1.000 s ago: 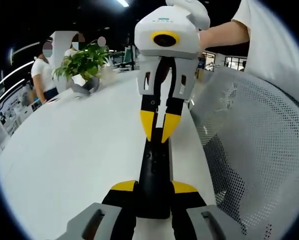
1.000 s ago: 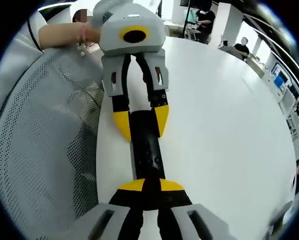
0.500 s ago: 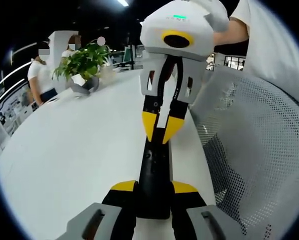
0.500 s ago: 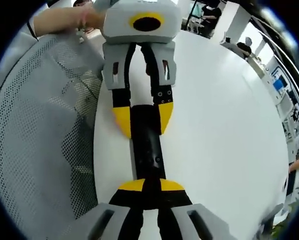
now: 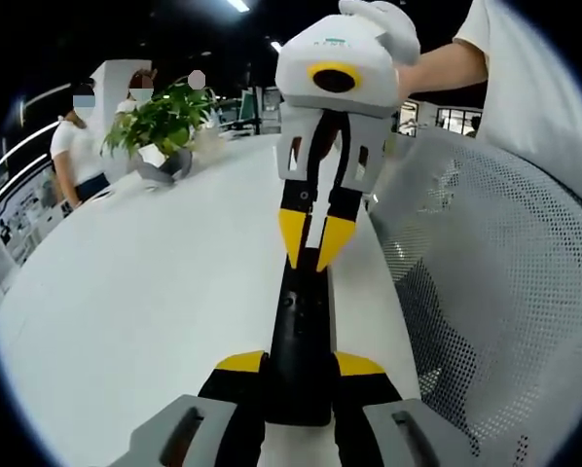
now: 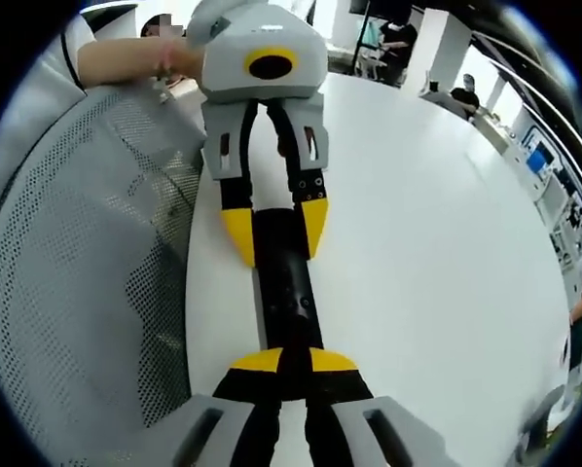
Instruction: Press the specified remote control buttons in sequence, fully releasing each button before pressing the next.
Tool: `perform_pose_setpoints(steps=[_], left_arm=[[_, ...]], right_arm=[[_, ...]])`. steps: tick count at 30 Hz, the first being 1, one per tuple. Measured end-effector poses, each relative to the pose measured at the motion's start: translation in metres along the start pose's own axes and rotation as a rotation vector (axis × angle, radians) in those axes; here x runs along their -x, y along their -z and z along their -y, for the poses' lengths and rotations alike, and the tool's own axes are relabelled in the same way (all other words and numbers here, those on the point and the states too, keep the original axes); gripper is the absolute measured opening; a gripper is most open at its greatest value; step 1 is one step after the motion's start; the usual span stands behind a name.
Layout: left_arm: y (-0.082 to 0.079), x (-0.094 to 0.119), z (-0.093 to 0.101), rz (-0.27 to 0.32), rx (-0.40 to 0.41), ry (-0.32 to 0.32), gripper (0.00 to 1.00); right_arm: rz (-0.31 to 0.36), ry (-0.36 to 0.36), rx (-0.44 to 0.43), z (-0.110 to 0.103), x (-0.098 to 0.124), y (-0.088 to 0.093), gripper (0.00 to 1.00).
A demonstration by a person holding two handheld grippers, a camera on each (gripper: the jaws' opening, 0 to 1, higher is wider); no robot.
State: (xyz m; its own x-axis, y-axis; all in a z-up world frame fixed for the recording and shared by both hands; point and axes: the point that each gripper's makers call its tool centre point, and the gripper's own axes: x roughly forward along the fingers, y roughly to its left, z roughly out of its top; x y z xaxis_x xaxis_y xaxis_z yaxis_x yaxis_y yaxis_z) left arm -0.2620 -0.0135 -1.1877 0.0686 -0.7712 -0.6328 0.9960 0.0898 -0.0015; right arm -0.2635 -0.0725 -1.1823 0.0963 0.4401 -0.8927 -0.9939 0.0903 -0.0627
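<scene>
The left gripper [image 5: 299,375] pinches the black remote control [image 5: 301,321] at its near end; the right gripper [image 5: 313,248], tips nearly together, should press squarely, then lift clear.

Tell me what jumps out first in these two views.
A long black remote control lies on the white table, clamped at each end by a yellow-tipped gripper: the left gripper at the view's bottom, the right gripper facing it. A potted plant stands far left; a white mesh chair back fills the right.
</scene>
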Motion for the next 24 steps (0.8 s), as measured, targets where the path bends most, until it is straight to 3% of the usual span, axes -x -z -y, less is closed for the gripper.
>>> perform_pose_setpoints(steps=[4, 10, 12, 15, 19, 24], left_arm=[[0.0000, -0.0002, 0.0000, -0.002, -0.001, 0.000, 0.24], [-0.0001, -0.0007, -0.0002, -0.002, 0.002, -0.002, 0.24], [-0.0001, -0.0007, -0.0003, -0.001, 0.003, -0.001, 0.24], [-0.0001, -0.0007, -0.0003, 0.000, 0.005, -0.001, 0.24], [-0.0004, -0.0006, -0.0006, 0.000, 0.007, -0.005, 0.25], [-0.0005, -0.0008, -0.0004, 0.001, 0.004, -0.005, 0.25]], right_arm=[[0.005, 0.004, -0.009, 0.0001, -0.0010, -0.0023, 0.04], [-0.113, -0.020, 0.132, -0.0018, -0.0034, -0.0021, 0.04], [-0.130, -0.035, 0.093, -0.0005, -0.0041, -0.0031, 0.04], [-0.146, -0.062, 0.110, 0.0002, -0.0035, -0.0024, 0.04], [-0.112, -0.055, 0.066, -0.0001, -0.0017, -0.0012, 0.04], [-0.003, 0.013, 0.029, -0.0001, -0.0005, -0.0018, 0.03]])
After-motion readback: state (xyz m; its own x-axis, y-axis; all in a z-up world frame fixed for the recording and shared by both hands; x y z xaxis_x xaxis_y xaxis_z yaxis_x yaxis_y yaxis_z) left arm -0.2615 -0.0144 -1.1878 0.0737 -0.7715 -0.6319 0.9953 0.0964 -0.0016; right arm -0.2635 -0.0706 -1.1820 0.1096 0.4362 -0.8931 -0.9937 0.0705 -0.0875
